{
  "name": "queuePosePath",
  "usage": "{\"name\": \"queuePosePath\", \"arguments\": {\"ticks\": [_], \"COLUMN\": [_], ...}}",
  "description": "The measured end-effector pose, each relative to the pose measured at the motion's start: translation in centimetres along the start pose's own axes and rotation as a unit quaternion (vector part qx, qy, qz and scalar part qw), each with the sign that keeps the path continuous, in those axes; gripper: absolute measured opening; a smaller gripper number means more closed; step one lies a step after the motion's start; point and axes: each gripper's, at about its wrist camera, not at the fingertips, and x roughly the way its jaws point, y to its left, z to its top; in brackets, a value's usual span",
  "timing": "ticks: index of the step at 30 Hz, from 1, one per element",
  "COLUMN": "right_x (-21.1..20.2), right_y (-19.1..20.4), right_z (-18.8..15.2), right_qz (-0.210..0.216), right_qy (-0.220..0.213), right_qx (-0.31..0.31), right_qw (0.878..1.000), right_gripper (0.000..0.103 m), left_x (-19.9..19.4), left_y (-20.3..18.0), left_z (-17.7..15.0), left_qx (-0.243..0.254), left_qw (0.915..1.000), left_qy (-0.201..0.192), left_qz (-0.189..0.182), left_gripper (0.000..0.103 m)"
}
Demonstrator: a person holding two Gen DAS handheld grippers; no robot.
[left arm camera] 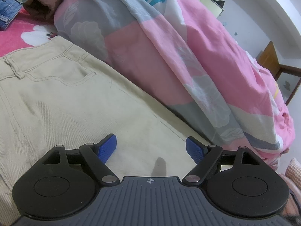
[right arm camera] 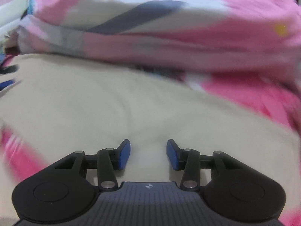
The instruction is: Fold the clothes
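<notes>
Jeans (left arm camera: pixel 7 11): blue denim at far left edge of left wrist view, lying on the bed beyond the trousers; folded or only bunched, cannot tell.

Brown garment (left arm camera: pixel 43 5): bunched against the quilt's end, well apart from both tongs.

Beige trousers (left arm camera: pixel 62 98): the task's thing. Spread flat on the bed, waistband, belt loop and front pocket up and toward the left, leg running toward the right wrist camera. One layer or already doubled leg on leg: cannot tell from here. Judged laid flat so an edge can be taken up and carried over.

Left tongs (left arm camera: pixel 151 147): spread wide, blue pads apart, nothing between them; held low over the trouser leg near its quilt-side edge, probably to reach that edge.

Right tongs (right arm camera: pixel 148 154): spread, narrower gap than the left, nothing gripped; close over beige cloth. View blurred, so contact with the cloth cannot be told.

Quilt (left arm camera: pixel 169 56): pink, grey and white floral, heaped along the trousers' long side, judged pushed aside to free a flat patch.

Bed (left arm camera: pixel 22 32): bright pink blanket with white figure under the trousers; soft, so creases may not hold sharp.

Room: pale wall (left arm camera: pixel 263 15) at right, wooden furniture (left arm camera: pixel 270 56) past the quilt.
</notes>
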Motion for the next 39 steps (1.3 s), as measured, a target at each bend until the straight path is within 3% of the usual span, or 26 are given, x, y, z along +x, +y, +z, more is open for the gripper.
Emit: {"name": "queuePosePath", "arguments": {"ticks": [5,14,17,20,21,25,26,29,32,35,37,39], "right_x": [-2.3,2.5,-1.1,-3.5,-3.4,0.6,2.2,2.8,-2.6,-7.3,-8.4,-8.2], "right_y": [-3.6,-8.0,-9.6,-11.3,-11.8,-13.1,-13.4,-14.1,-16.6,-18.3,-18.2,-16.6], "right_z": [-2.9,-4.7,-7.2,-6.5,-5.5,-1.3,-0.9,-4.5,-9.6,-11.6,-10.6,-8.8], "right_qz": [-0.005,-0.03,-0.044,-0.051,-0.058,-0.048,-0.049,-0.076,-0.108,-0.142,-0.153,-0.115], "right_qy": [-0.002,-0.008,0.012,0.033,0.022,-0.04,-0.033,-0.022,-0.018,0.005,0.008,-0.038], "right_qx": [0.016,0.059,0.062,0.079,0.083,0.116,0.123,0.103,0.139,0.17,0.172,0.164], "right_qw": [1.0,0.998,0.997,0.995,0.995,0.991,0.991,0.992,0.984,0.975,0.973,0.979], "right_gripper": [0.046,0.046,0.046,0.047,0.047,0.048,0.048,0.05,0.056,0.055,0.055,0.055], "left_x": [0.0,0.1,0.0,0.0,0.0,0.0,0.0,0.0,0.0,0.1,0.1,0.1], "left_y": [0.0,0.0,0.0,0.0,0.0,0.0,0.0,0.0,-0.1,0.0,0.0,-0.1], "left_z": [0.0,0.0,0.0,0.0,0.0,0.0,0.0,-0.1,-0.1,0.0,0.0,0.1], "left_qx": [0.001,0.001,0.0,0.0,0.0,0.0,0.0,0.0,0.0,0.0,0.0,0.001], "left_qw": [1.0,1.0,1.0,1.0,1.0,1.0,1.0,1.0,1.0,1.0,1.0,1.0], "left_qy": [0.0,0.0,0.0,0.0,0.0,0.0,0.0,0.0,0.0,0.0,0.0,0.001], "left_qz": [0.001,0.0,0.0,0.0,0.0,0.0,-0.001,-0.001,-0.002,-0.002,-0.002,-0.001], "left_gripper": [0.082,0.083,0.083,0.083,0.083,0.083,0.083,0.083,0.083,0.083,0.083,0.083]}}
